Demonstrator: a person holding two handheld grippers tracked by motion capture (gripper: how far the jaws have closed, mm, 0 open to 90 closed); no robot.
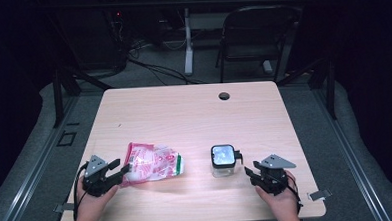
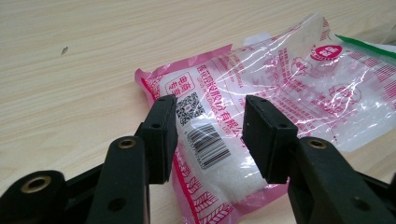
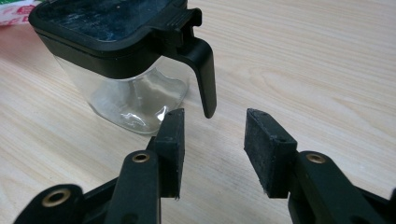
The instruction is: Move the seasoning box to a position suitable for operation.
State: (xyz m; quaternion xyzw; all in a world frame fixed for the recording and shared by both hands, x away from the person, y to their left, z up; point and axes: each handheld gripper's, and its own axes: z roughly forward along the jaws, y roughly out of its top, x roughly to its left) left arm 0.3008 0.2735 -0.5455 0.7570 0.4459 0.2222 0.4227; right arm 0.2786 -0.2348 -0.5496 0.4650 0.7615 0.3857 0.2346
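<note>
Sugar-like white grains fill the pink-printed bag (image 1: pixel 153 162), the largest thing in play; it lies flat on the table (image 1: pixel 194 115) at about 7 o'clock from the table's middle, its barcoded end toward the person. The clear jar (image 1: pixel 222 160) with a black lid stands upright at about 5 o'clock, well apart from the bag, its black handle pointing toward the right hand.

The left gripper (image 1: pixel 117 170) sits at the bag's near end. In the left gripper view its jaws stand spread, with the bag's corner (image 2: pixel 210 149) between them, but the pads do not yet press. To grip well, the person probably should close on the sealed edge rather than the loose, grain-filled belly, since the slick film could slide or bulge out.

The right gripper (image 1: pixel 252 172) waits just beside the jar, jaws spread and empty. In the right gripper view the handle (image 3: pixel 203 70) hangs just ahead of the gap. Advancing straight so the handle passes between the pads, then closing squarely, should keep the light jar from tipping.
</note>
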